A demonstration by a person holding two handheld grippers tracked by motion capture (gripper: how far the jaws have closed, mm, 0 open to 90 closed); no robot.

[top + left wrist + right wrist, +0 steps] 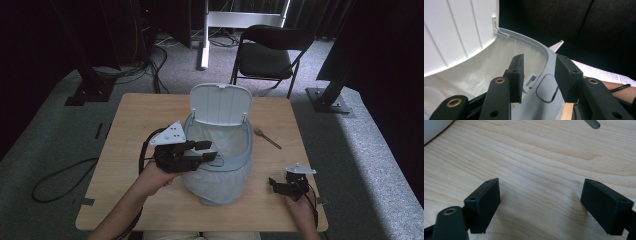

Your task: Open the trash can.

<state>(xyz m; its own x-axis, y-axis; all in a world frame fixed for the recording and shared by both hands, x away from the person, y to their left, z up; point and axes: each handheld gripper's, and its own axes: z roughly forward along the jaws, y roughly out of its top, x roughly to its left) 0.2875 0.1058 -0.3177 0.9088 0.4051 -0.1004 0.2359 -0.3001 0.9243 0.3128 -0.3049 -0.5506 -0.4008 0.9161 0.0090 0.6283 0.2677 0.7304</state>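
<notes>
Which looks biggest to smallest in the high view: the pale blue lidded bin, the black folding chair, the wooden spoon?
1. Pale blue lidded bin
2. Black folding chair, close in apparent size; it stands farther from the camera, so the order is unsure
3. Wooden spoon, clearly smallest

Bin [220, 175] stands mid-surface [130, 120], lid [220, 104] tipped up at the far rim, white liner inside. Left gripper [210, 151] sits over the bin's near-left rim, jaws apart, nothing between them. Right gripper [276, 185] rests low near the surface's right edge. Wooden spoon [267, 138] lies right of the bin.
</notes>
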